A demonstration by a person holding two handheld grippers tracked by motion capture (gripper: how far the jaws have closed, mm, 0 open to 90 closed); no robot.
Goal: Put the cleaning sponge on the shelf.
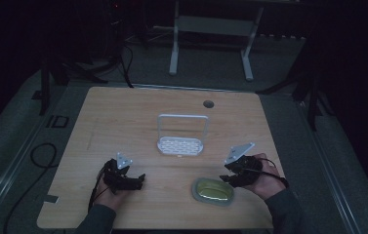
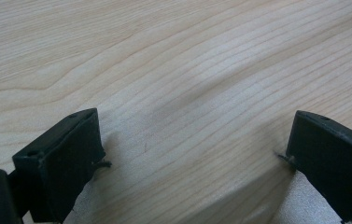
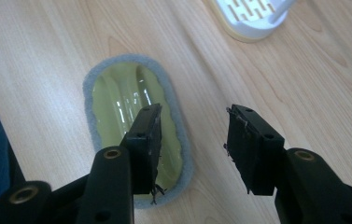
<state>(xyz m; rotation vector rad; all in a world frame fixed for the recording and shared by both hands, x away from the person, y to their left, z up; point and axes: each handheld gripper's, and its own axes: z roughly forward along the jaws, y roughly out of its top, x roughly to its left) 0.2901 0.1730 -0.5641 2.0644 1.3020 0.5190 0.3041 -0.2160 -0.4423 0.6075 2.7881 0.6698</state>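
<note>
An oval yellow-green pad with a grey felt rim [image 1: 213,191] lies flat near the table's front edge, right of centre. My right gripper [image 1: 225,179] hovers at its right end, held by a hand. In the right gripper view the jaws of my right gripper [image 3: 193,123] stand apart; one jaw hangs over the pad [image 3: 117,93], the other over bare wood, and nothing is pressed between them. My left gripper [image 1: 141,180] rests at the front left, pointing right. In its own view the left gripper [image 2: 194,135] is wide open over bare wood.
A white slotted rack with an upright wire frame [image 1: 180,141] stands in the middle of the wooden table [image 1: 123,117]; its base shows in the right gripper view [image 3: 253,16]. A round cable hole [image 1: 208,104] sits near the far edge. A white stand's legs [image 1: 211,44] are on the floor beyond.
</note>
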